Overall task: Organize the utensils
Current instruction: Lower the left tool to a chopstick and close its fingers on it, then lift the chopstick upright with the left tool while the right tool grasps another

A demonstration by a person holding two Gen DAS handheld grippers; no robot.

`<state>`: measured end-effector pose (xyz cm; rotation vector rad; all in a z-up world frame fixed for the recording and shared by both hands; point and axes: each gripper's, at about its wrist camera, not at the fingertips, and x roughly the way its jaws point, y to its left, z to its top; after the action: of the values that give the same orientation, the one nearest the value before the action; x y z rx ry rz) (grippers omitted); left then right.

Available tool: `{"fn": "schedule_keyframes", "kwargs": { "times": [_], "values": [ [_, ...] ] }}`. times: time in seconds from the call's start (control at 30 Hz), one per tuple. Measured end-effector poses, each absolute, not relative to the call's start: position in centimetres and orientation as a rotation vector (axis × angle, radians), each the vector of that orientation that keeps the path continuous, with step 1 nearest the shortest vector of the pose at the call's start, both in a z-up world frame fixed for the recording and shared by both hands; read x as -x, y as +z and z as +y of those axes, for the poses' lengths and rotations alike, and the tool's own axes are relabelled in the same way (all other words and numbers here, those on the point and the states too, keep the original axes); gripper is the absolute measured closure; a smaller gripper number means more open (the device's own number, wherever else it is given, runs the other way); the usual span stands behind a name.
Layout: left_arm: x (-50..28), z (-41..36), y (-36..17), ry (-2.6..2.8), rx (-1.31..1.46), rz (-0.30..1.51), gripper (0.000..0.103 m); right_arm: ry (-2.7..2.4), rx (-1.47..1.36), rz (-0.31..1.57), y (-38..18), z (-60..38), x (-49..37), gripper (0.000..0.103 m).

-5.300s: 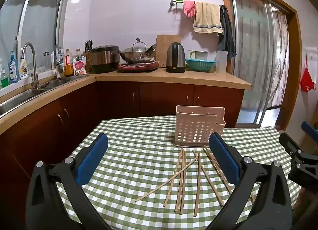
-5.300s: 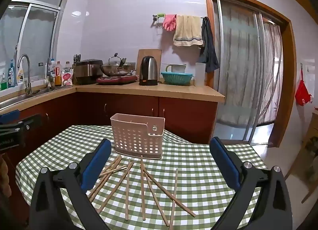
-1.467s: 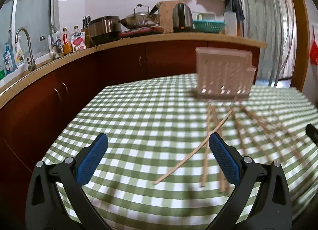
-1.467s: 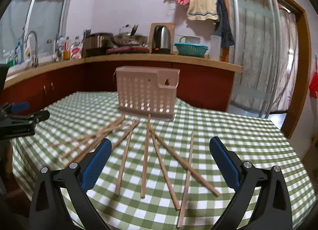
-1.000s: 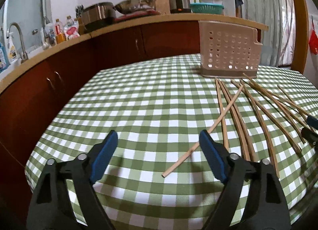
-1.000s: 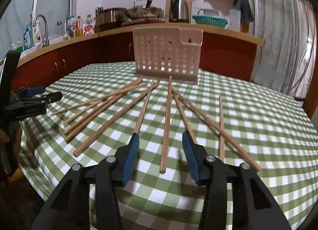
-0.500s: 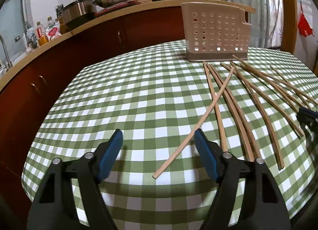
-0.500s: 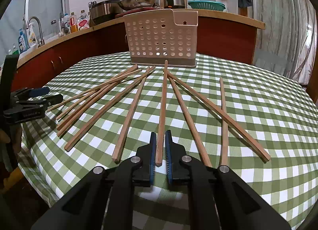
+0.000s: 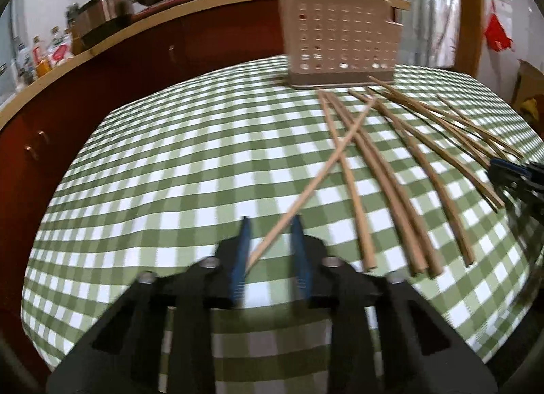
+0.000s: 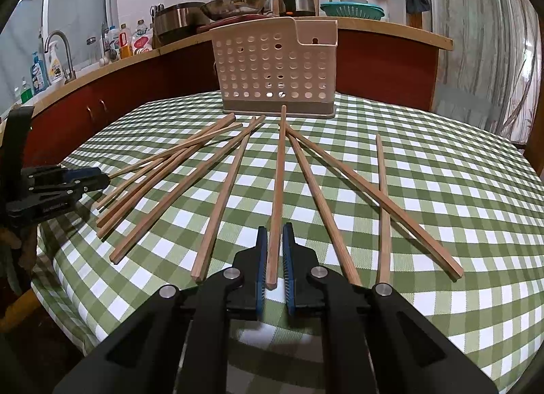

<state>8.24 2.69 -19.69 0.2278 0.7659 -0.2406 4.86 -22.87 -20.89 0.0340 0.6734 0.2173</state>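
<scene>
with your right gripper [image 10: 274, 227] nearly clamped on the near end of the middle chopstick [image 10: 279, 169] and your left gripper [image 9: 270, 224] narrowed around the crossing chopstick [image 9: 326, 162], squeeze fully before lifting, then tip each upright toward the perforated holder [image 10: 275, 67] beyond them.
</scene>
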Motion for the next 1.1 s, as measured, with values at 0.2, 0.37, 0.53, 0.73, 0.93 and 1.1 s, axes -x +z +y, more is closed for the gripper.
{"fn": "schedule_keyframes", "kwargs": {
  "times": [0.2,0.37,0.53,0.73,0.93,1.1],
  "values": [
    [-8.7,2.4,-19.5,-0.27,-0.192,0.797,0.097,0.219,-0.044,0.671,-20.8,-23.0,-4.9,0.093],
    [-8.7,1.9,-19.5,-0.248,-0.192,0.809,0.097,0.221,-0.053,0.668,-20.9,-23.1,-4.9,0.093],
    [-8.5,2.1,-19.4,-0.187,-0.125,0.837,0.085,0.226,-0.063,0.668,-21.0,-23.2,-4.9,0.093],
    [-8.0,2.4,-19.4,-0.146,-0.09,0.839,0.073,0.233,-0.079,0.665,-21.2,-23.4,-4.9,0.093],
    [-7.2,1.7,-19.5,-0.165,-0.081,0.829,0.096,0.232,-0.092,0.663,-21.2,-23.7,-4.9,0.093],
    [-6.7,1.4,-19.5,-0.154,-0.082,0.816,0.097,0.233,-0.095,0.662,-21.2,-23.9,-4.9,0.093]
  ]
}}
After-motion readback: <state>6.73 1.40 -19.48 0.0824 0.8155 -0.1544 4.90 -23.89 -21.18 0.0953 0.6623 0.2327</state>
